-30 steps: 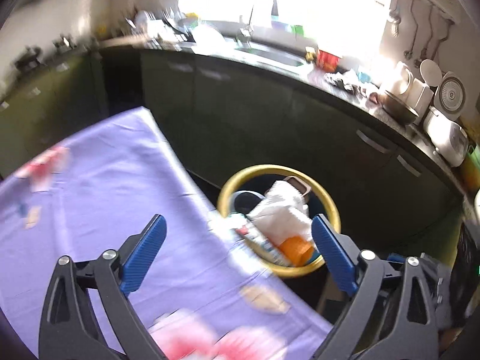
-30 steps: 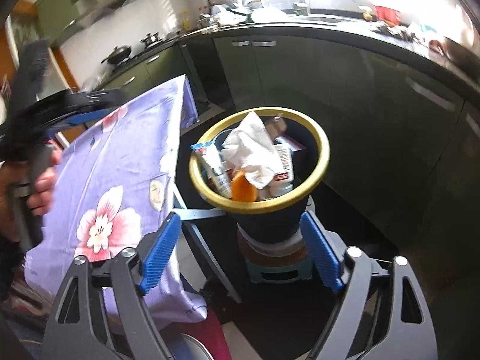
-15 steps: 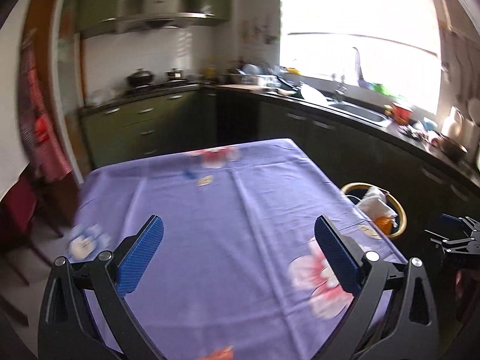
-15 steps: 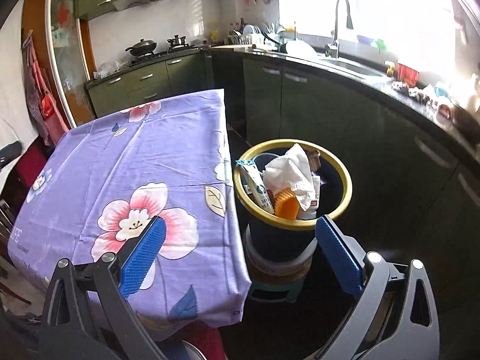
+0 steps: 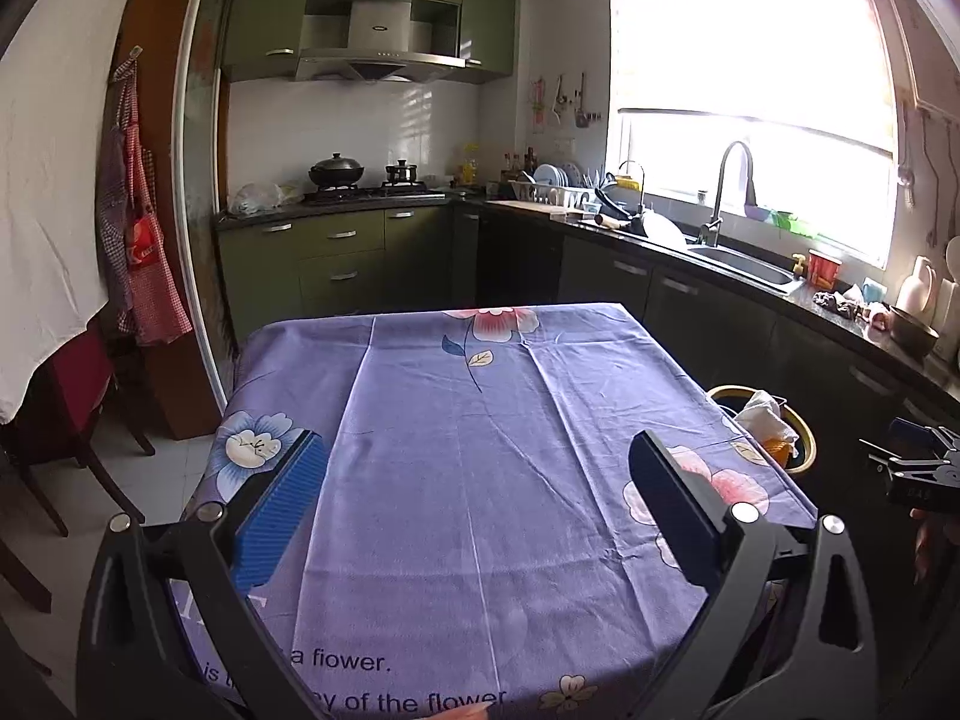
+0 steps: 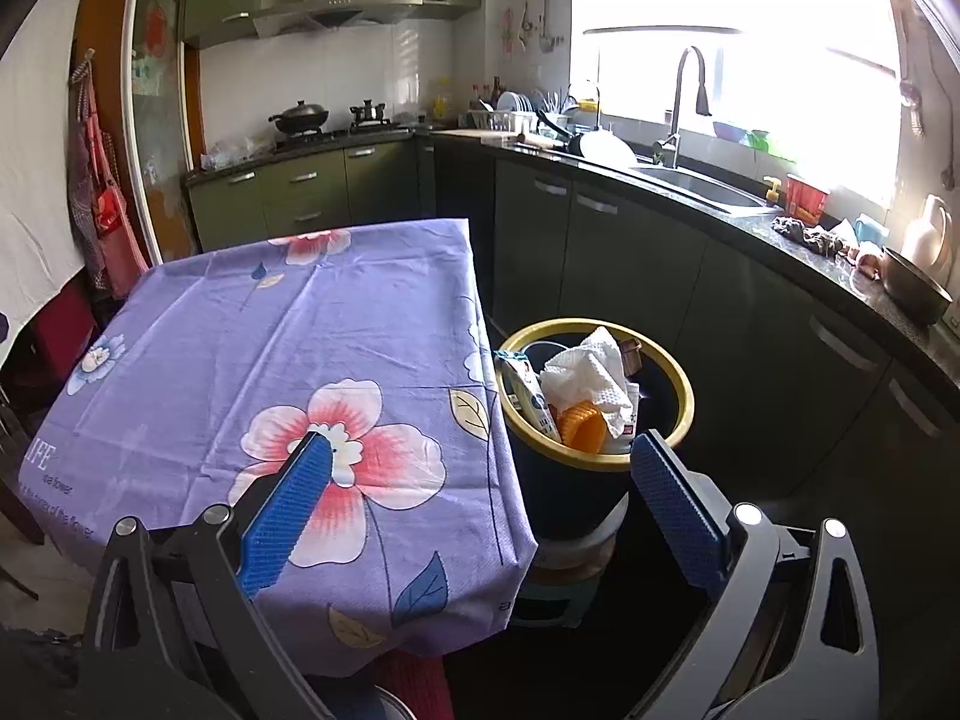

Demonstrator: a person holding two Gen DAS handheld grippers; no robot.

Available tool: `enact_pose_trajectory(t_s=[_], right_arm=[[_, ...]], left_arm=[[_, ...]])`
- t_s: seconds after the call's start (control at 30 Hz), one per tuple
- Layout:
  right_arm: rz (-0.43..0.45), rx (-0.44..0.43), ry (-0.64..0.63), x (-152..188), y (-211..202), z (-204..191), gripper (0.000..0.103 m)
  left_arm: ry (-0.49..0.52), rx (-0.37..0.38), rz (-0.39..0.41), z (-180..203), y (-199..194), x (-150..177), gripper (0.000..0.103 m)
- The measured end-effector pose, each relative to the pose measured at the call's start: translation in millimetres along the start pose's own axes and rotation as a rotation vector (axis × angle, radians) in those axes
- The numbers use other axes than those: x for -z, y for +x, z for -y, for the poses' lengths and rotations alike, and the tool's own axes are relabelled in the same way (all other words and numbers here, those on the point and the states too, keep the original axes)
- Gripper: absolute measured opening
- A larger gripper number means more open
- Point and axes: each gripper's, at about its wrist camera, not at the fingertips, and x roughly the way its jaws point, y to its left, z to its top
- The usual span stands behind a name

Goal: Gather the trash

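A dark bin with a yellow rim (image 6: 684, 402) stands on a small stool beside the table's right edge. It holds a crumpled white paper towel (image 6: 591, 375), an orange piece (image 6: 582, 429) and wrappers. The same bin (image 5: 804, 438) shows at the right in the left wrist view. My left gripper (image 5: 477, 468) hangs open over the near part of the purple flowered tablecloth (image 5: 480, 420), with nothing between its fingers. My right gripper (image 6: 480, 474) is open and empty, just short of the bin and the table's corner; it also shows as the right gripper (image 5: 918, 468) at the frame's edge.
Dark kitchen cabinets and a counter with a sink (image 6: 696, 183) curve along the right and back. A stove with pots (image 5: 360, 180) sits at the far wall. A chair and hanging aprons (image 5: 138, 240) stand at the left. The tablecloth (image 6: 288, 360) bears no loose items.
The left gripper swung away from the bin to face the whole table. The right gripper drew back and up from the bin, and its jaws widened a little.
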Motion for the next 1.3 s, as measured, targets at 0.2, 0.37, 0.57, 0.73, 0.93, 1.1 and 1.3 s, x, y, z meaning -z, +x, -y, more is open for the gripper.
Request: enact_pose_trajectory(t_s=[0.2,0.37,0.57,0.73,0.93,1.1,1.3], right_arm=[[0.013,-0.001,0.013,-1.0,-7.4,3.5,0.098],[0.01,-0.006,0.014,-1.2,-6.9,4.0,0.098],[0.011,-0.006,0.017,-1.4,-6.0,4.0,0.098],[0.013,-0.009,0.016,-1.6,-4.6,2.3,0.098],[0.013,-0.011,0.016,-1.6,-4.5,1.9,0.098],[0.012,-0.01,0.02,-1.0,-4.1,2.2,0.098],[0.011,-0.01,0.02,-1.1,-3.9,2.7,0.098]], left_arm=[[-0.004,0.004,0.001,3.1,0.7,-0.7,0.096],[-0.001,0.012,-0.005,6.2,3.6,0.6,0.096],[0.007,0.01,-0.009,8.1,4.2,0.9,0.096],[0.011,0.007,-0.007,9.2,4.0,1.7,0.096],[0.021,0.01,-0.007,10.7,4.5,0.9,0.096],[0.028,0.013,-0.007,12.5,5.1,0.0,0.096],[0.033,0.02,-0.006,15.0,4.9,-0.7,0.096]])
